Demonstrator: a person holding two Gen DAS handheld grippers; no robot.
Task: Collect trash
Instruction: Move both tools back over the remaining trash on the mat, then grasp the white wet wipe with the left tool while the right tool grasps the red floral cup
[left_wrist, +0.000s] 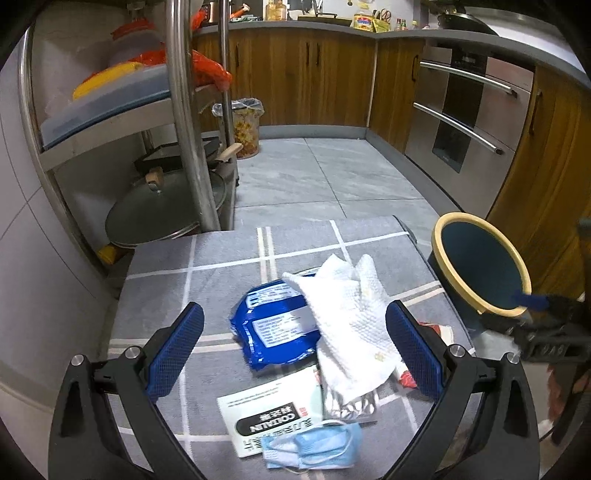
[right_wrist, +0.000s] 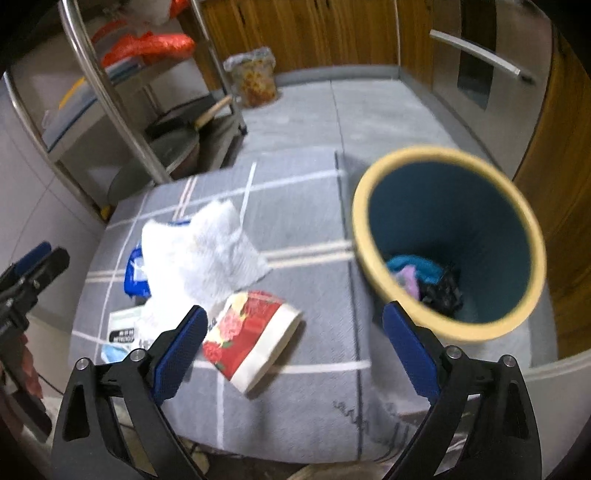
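A: Trash, where?
B: On the grey mat (left_wrist: 221, 266), in a heap. Paper towel (left_wrist: 351, 317) lies over a blue pouch (left_wrist: 273, 328); white leaflet (left_wrist: 266, 413) and a blue mask (left_wrist: 317, 446) sit nearer the cam. Red flowered pack (right_wrist: 247, 336) just right of the towel, on the mat too.

A: Bin?
B: Teal bin (right_wrist: 448, 243) w/ yellow rim, at the mat's right edge. Inside: sth teal, sth lilac, sth black at the bottom. Can't tell what they are, pic's blurry.

A: Grippers?
B: Left gripper (left_wrist: 295, 350) has fingers wide apart, nothing btwn them but air; it hangs over the pouch and towel. Right gripper (right_wrist: 295, 354) also spread, holding nothing, over the mat btwn the red pack and the bin.

A: Around?
B: Steel rack (left_wrist: 184, 110) to the left, w/ a pan lid (left_wrist: 166, 206) low down and orange bags higher up. Lined pail (left_wrist: 242, 125) by the wood cabinets (left_wrist: 295, 74) at the back. Oven (left_wrist: 465, 107) on the right. Grey tile floor (left_wrist: 314, 173).
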